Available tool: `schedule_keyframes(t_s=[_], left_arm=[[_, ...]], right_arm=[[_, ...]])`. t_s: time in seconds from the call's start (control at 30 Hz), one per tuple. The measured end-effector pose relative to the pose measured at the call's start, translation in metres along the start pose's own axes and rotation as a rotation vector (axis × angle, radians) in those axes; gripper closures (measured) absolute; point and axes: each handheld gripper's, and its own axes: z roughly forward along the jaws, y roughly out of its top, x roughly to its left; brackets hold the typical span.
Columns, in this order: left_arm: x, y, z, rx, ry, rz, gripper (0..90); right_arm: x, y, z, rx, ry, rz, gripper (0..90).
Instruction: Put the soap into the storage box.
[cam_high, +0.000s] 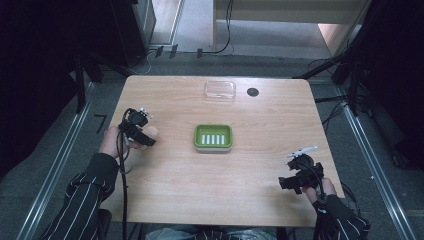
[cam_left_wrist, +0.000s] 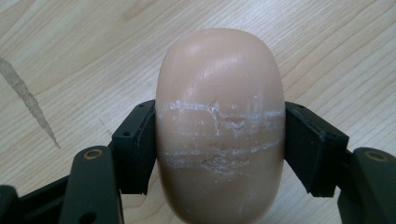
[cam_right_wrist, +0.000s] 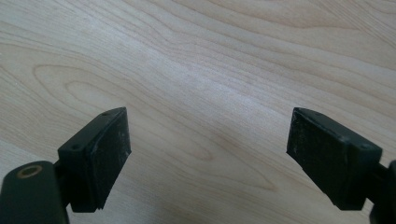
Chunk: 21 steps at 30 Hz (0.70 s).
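Soap (cam_left_wrist: 219, 130), a smooth, rounded, peach-coloured bar, sits clamped between the two black pads of the left gripper (cam_left_wrist: 219, 144). White scuffed lines cross its middle where the pads press on its sides, and its domed end points to twelve o'clock in the left gripper view, above the wooden table (cam_left_wrist: 70, 56). In the high view the left gripper (cam_high: 142, 131) holds it at nine o'clock from the green soap dish (cam_high: 213, 137). A clear lid (cam_high: 220, 90) lies at twelve o'clock from the dish. The right gripper (cam_right_wrist: 208, 154) has its jaws spread wide with nothing between them, at four o'clock from the dish.
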Motion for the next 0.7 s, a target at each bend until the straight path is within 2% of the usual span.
schedule_keyframes(t_s=[0.3,0.7], left_arm=[[-0.0035,0.0050,-0.0052,-0.020,0.002,0.021,33.4],[-0.0033,0.0104,-0.0090,-0.041,-0.004,0.026,33.5]], right_arm=[[0.0002,0.0000,0.0002,0.002,0.000,0.000,14.2],[0.0003,-0.0001,0.0001,-0.002,-0.002,-0.002,14.2]])
